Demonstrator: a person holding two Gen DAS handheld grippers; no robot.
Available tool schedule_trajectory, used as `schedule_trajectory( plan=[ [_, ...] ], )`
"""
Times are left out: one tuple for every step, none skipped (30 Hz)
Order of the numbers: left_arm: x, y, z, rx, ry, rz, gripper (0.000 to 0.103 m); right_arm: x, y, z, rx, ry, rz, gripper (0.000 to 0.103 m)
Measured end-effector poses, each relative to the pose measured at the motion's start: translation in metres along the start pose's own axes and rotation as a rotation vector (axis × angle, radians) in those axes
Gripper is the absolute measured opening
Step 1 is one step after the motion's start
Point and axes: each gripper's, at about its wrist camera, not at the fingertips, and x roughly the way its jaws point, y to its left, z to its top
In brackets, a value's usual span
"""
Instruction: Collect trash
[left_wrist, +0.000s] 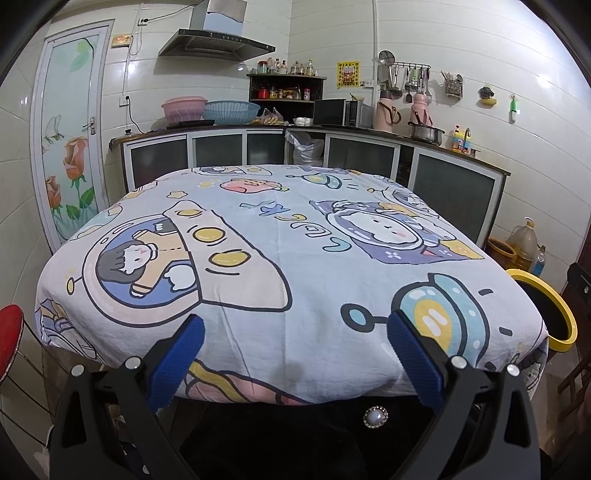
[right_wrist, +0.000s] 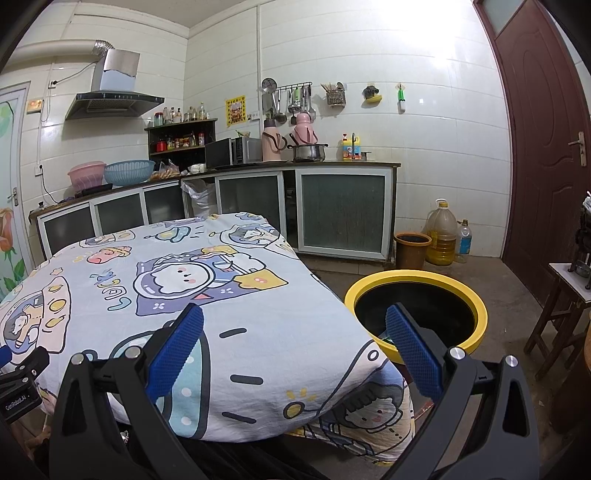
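We see no trash on the bench (left_wrist: 295, 258). Our left gripper (left_wrist: 295, 332) and right gripper (right_wrist: 295, 325) both hang over its near edge, jaws wide and holding nothing. The bin (right_wrist: 476, 299) stands just right of the bench, nearer our right gripper.

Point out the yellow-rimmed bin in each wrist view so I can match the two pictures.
Left wrist view: the yellow-rimmed bin sits at the far right edge, partly cut off behind the table's right corner.
Right wrist view: the bin sits right of centre, just beyond the table corner, behind the right gripper, whose jaws stand open.
Shared landmark: the cartoon tablecloth, and behind it the pot on the counter.
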Motion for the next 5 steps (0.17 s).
schedule_trajectory(
  plan=[
    [0.0002, -0.0005, -0.0002, 0.000, 0.001, 0.000, 0.096, 0.0005, -0.0007, 0.0006, 0.000, 0.001, 0.000, 0.095],
    [0.0006, 0.0000, -0.0002, 0.000, 0.003, 0.000, 0.096, 0.0002, -0.0004, 0.0003, 0.000, 0.001, 0.000, 0.095],
    [0.0006, -0.0002, -0.0002, -0.001, 0.003, -0.001, 0.096, 0.0004, -0.0007, 0.0006, 0.000, 0.001, 0.000, 0.095],
    [0.0007, 0.0002, -0.0002, -0.001, 0.003, -0.001, 0.096, 0.0004, -0.0007, 0.0006, 0.000, 0.001, 0.000, 0.095],
    [0.0005, 0.0000, -0.0005, -0.001, 0.003, -0.001, 0.096, -0.0005, -0.0002, 0.0001, 0.000, 0.000, 0.000, 0.095]
  ],
)
